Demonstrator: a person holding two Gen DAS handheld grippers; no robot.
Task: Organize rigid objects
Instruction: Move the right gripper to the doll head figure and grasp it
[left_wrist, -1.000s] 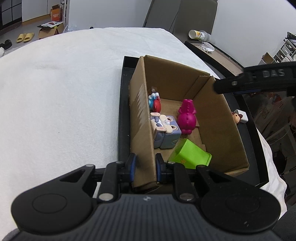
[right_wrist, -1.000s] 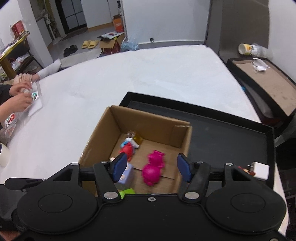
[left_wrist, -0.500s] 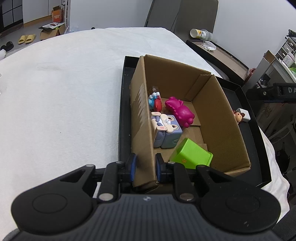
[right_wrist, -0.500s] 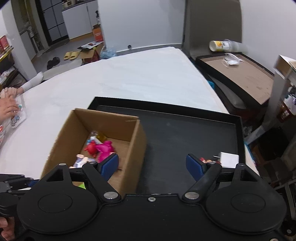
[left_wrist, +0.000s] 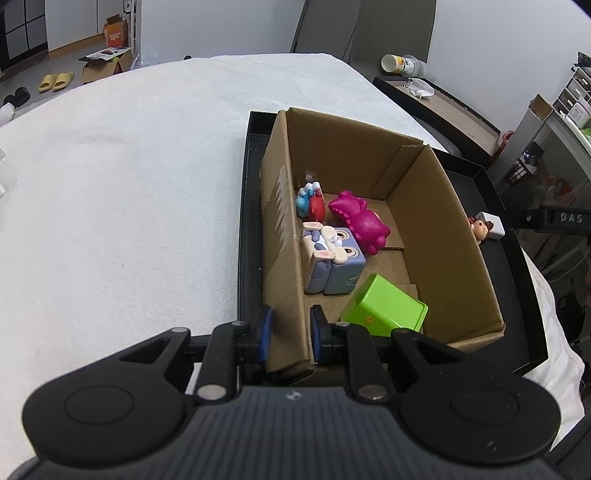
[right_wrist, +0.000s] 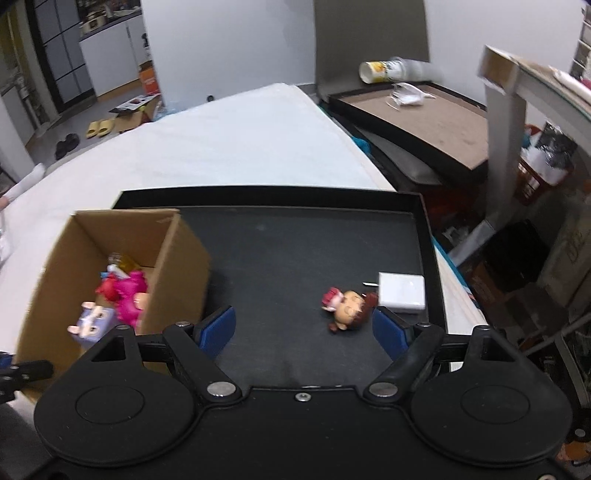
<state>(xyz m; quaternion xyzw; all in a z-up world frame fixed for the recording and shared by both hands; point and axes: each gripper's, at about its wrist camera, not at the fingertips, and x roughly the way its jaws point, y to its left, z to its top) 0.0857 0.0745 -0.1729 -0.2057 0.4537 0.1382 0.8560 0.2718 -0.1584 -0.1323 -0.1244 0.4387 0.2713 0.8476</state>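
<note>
A cardboard box stands on a black tray. Inside it lie a pink figure, a lilac cube toy, a green block and a small red and blue figure. My left gripper is shut on the box's near left wall. On the tray's right side a small doll with a red-brown head lies beside a white block. My right gripper hangs open above the tray, the doll just ahead between its pads and untouched.
The tray rests on a white cloth-covered table. Beyond the table's right edge stand a second dark tray with a brown board, a tipped cup and shelves.
The right gripper opened wider and swung right from over the box to over the doll on the tray. The pink figure tipped from upright onto its side. The left gripper stayed put.
</note>
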